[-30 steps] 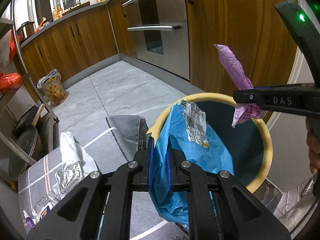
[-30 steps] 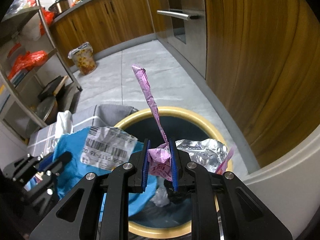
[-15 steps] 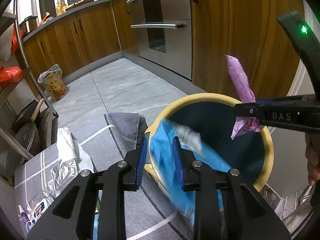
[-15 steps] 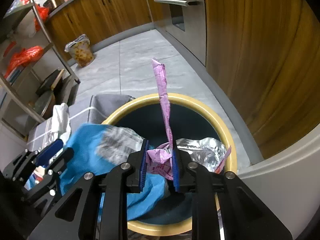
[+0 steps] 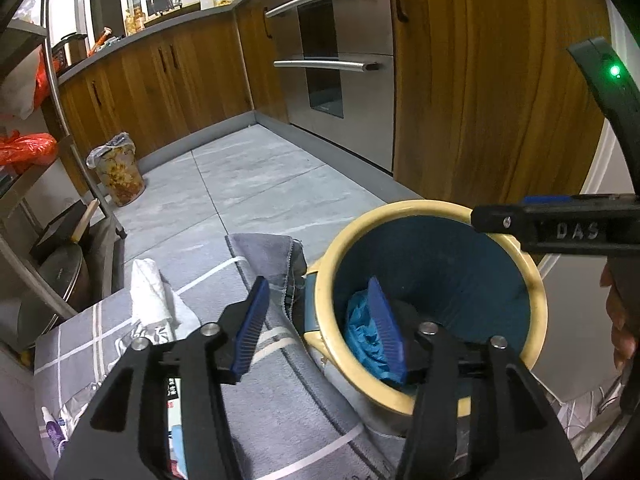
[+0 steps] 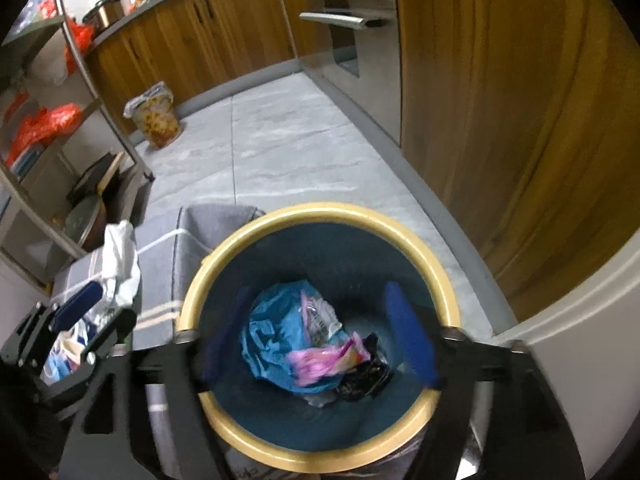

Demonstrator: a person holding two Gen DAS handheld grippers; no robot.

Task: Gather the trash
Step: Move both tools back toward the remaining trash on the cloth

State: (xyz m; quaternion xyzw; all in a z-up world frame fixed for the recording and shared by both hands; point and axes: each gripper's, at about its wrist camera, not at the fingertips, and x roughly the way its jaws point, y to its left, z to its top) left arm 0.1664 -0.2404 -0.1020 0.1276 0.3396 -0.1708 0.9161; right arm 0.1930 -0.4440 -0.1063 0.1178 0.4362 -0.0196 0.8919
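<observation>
Inside bin (image 6: 320, 216): blue bag (image 6: 272, 340) and pink wrapper (image 6: 316, 362) lying at bottom, touching. Right gripper (image 6: 320, 340) hanging directly above, jaws just opening, released, empty. Left gripper (image 5: 320, 328) straddling bin rim, jaws just opening, empty. White tissue (image 5: 150, 300) waiting on grey mat (image 5: 280, 400), left of bin, left hand nearer.

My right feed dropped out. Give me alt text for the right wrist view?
The right gripper, jaws open and empty, hangs over a yellow-rimmed bin holding a blue bag, a pink wrapper and black scraps. A grey mat lies beside the bin.
</observation>
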